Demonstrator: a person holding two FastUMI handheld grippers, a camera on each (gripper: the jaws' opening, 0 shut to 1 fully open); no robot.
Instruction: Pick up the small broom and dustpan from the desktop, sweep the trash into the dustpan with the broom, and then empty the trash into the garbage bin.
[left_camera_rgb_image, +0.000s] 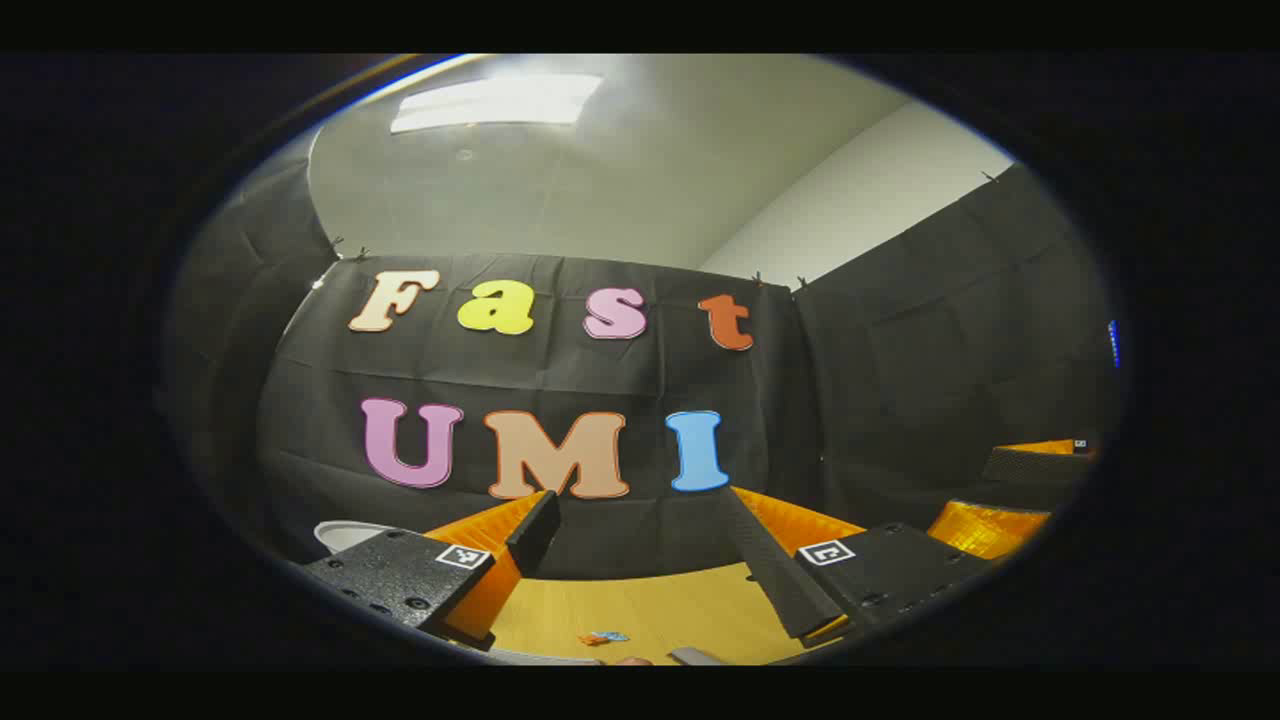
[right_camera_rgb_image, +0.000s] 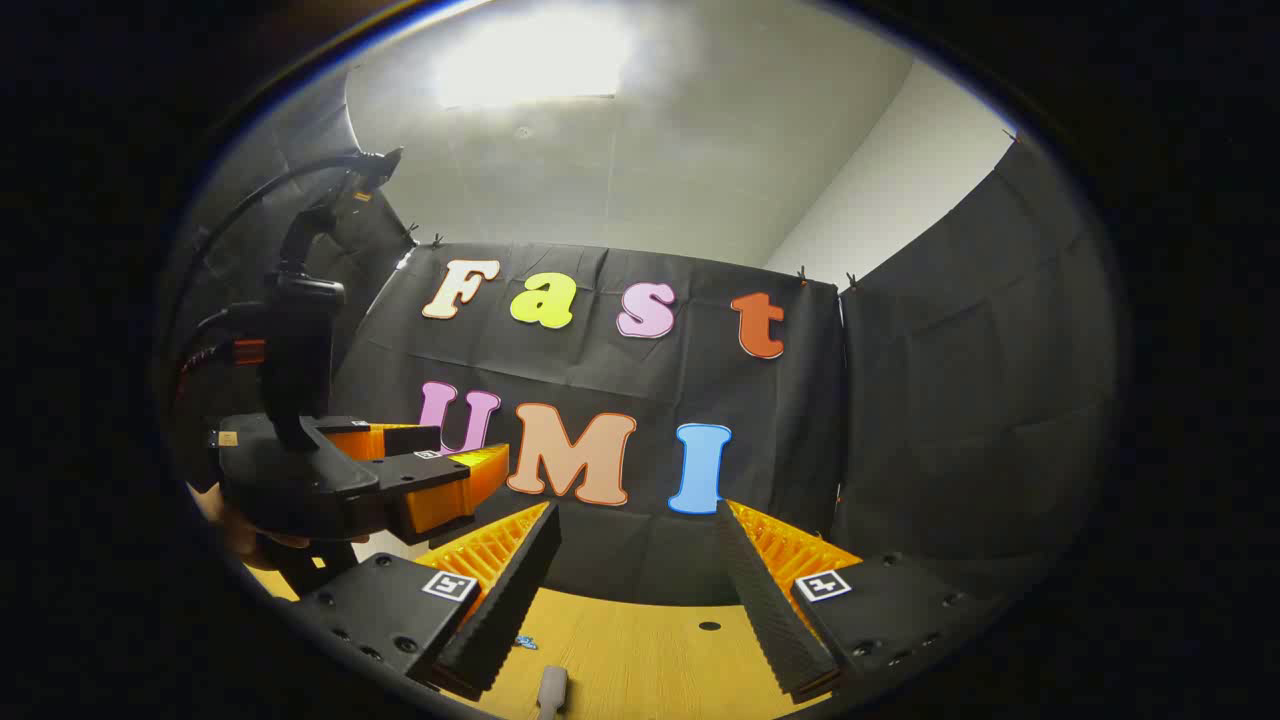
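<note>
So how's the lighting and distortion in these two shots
Left gripper view: ceiling light bright but its edges readable, walls bowed by the fisheye, desk evenly lit. Right gripper view: ceiling light blown out with haze around it, left tongs dim against the cloth.

In the left gripper view, small scraps of trash (left_camera_rgb_image: 603, 637) lie on the tabletop (left_camera_rgb_image: 680, 605) just ahead, between the left gripper's (left_camera_rgb_image: 640, 530) spread jaws. In the right gripper view, the left gripper (right_camera_rgb_image: 440, 480) hangs to the left above the tabletop (right_camera_rgb_image: 640, 650), and a handle end (right_camera_rgb_image: 551, 688) lies at the near edge.
</note>
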